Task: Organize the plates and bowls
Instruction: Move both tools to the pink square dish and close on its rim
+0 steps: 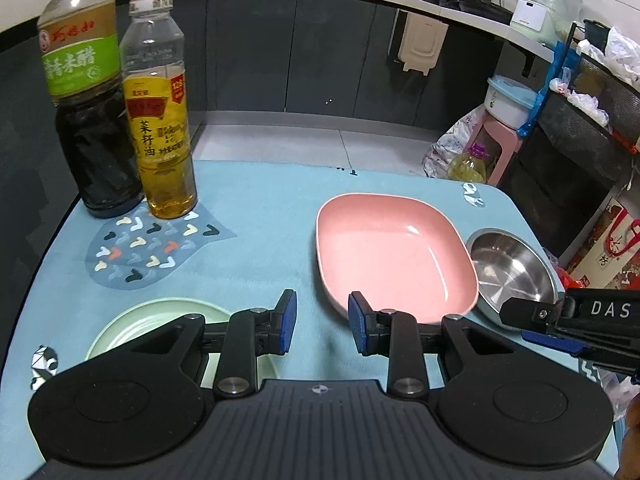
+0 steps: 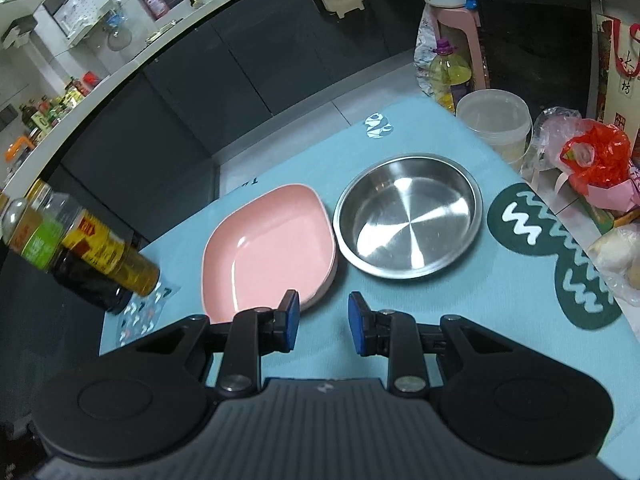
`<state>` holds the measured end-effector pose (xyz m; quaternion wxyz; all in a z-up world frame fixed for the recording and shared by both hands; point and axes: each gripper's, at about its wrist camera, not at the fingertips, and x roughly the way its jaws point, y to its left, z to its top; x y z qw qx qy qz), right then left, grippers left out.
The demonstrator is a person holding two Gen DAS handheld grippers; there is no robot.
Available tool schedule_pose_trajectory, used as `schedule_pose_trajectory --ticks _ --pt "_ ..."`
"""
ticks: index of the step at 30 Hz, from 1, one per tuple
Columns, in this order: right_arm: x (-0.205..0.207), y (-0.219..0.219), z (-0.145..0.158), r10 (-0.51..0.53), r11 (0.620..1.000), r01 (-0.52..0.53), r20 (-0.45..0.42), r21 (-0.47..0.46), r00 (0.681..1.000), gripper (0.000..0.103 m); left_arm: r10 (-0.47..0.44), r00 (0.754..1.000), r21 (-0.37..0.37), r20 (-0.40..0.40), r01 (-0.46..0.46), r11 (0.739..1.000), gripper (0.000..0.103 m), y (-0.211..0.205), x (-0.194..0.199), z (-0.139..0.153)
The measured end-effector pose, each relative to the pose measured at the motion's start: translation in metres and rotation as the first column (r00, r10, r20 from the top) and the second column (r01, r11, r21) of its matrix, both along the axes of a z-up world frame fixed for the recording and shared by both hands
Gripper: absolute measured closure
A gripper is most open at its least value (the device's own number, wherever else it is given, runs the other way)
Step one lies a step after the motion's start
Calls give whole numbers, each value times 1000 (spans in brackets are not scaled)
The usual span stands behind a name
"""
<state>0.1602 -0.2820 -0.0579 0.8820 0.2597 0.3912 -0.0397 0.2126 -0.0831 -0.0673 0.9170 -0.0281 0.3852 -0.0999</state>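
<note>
A pink squarish plate (image 1: 396,252) (image 2: 268,248) lies on the blue tablecloth, and a second pink rim seems to show under its near edge. A round steel bowl (image 1: 512,268) (image 2: 408,216) sits right beside it, to its right. A pale green plate (image 1: 160,312) lies at the near left, partly hidden under my left gripper's arm. My left gripper (image 1: 322,322) hovers open over bare cloth, just before the pink plate's near corner. My right gripper (image 2: 323,322) (image 1: 532,326) is open and empty, low in front of the gap between plate and bowl.
A dark vinegar bottle (image 1: 92,120) and a yellow oil bottle (image 1: 160,112) stand at the far left on a patterned mat (image 1: 148,248). On the right are a clear tub (image 2: 496,124), plastic bags (image 2: 592,160) and a dark green mat (image 2: 560,256). The table's far edge drops to the floor.
</note>
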Motion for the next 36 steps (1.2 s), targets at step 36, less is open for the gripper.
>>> schedule_pose_trajectory --ticks 36 --pt "29 11 -27 -10 1000 11 -51 3 999 91 -111 994 42 -17 111 993 82 -11 12 -20"
